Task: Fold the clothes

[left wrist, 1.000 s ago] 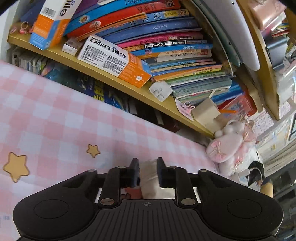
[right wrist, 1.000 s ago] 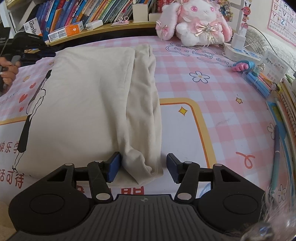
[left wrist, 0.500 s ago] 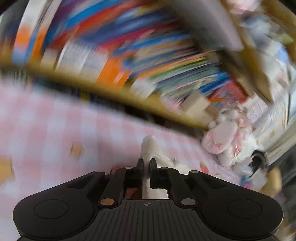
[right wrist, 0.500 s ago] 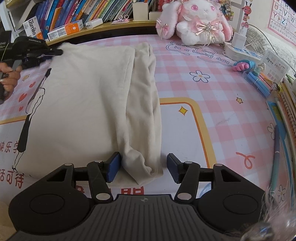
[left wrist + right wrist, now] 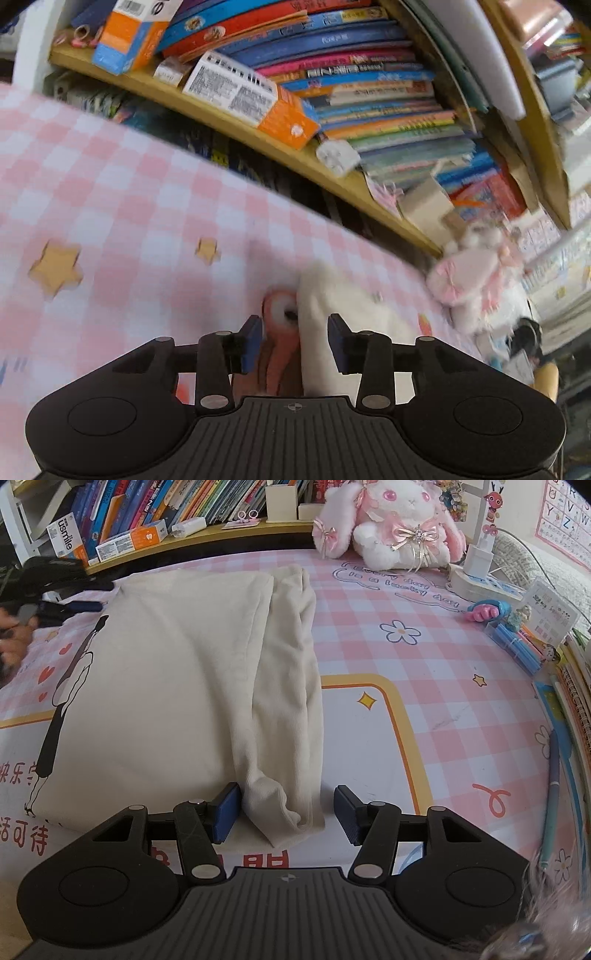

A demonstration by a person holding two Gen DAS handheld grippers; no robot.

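A cream garment (image 5: 177, 686) lies partly folded on the pink checked mat (image 5: 424, 672), with a sleeve (image 5: 291, 709) laid along its right side. My right gripper (image 5: 286, 818) is open, its fingers either side of the sleeve's near end. My left gripper (image 5: 295, 341) is open at the garment's far left corner (image 5: 332, 306), cloth lying between its fingers. In the right wrist view the left gripper (image 5: 70, 590) shows at that far left corner.
A low wooden shelf (image 5: 207, 539) of books and boxes runs along the back. A pink plush rabbit (image 5: 391, 520) sits at the back right. A power strip (image 5: 484, 579), pens (image 5: 517, 646) and notebooks (image 5: 576, 686) lie along the right side.
My left gripper was shut on the garment's corner half a second ago and has opened, letting the cloth lie on the mat. My right gripper has stayed open and still.
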